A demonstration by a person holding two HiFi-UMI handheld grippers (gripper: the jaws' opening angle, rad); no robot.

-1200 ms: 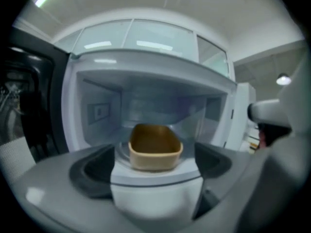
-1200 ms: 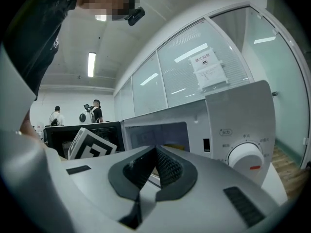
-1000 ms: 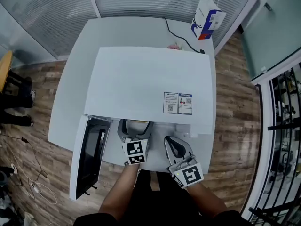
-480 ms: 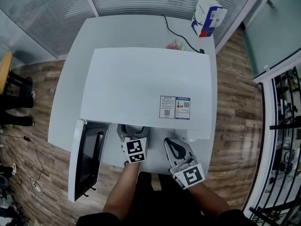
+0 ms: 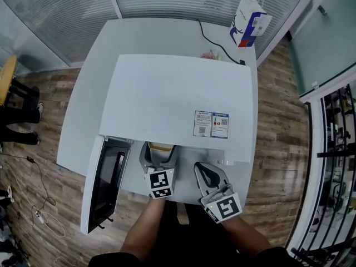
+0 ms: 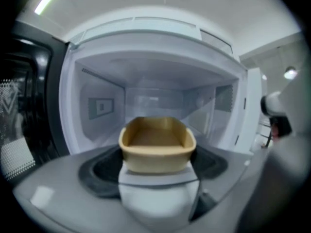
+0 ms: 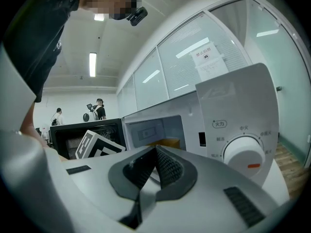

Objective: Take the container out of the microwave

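Head view: A person is standing at a white desk (image 5: 83, 93) that is carrying a white microwave (image 5: 178, 93), its door (image 5: 105, 182) hanging open on the left. The left tongs (image 5: 159, 152) are pointing into the cavity mouth, where the tan container (image 5: 161, 146) is just showing. The right tongs (image 5: 207, 171) are hovering outside, before the control panel.

Left gripper view: The container is sitting at the front of the cavity floor, between the wide jaws, which are closing on it. It looks empty. Whether the pads are touching its walls yet is unclear. If the walls are thin, a hard squeeze is likely to buckle them. A light one risks the tub slipping and tilting as it is being drawn out over the sill. Pulling before the grip is firm could simply leave it behind.

Right gripper view: The jaws are lying together, holding nothing. The dial (image 7: 245, 157) is sitting just beside them, so a stray nudge could turn it. The left forearm could also knock the open door.
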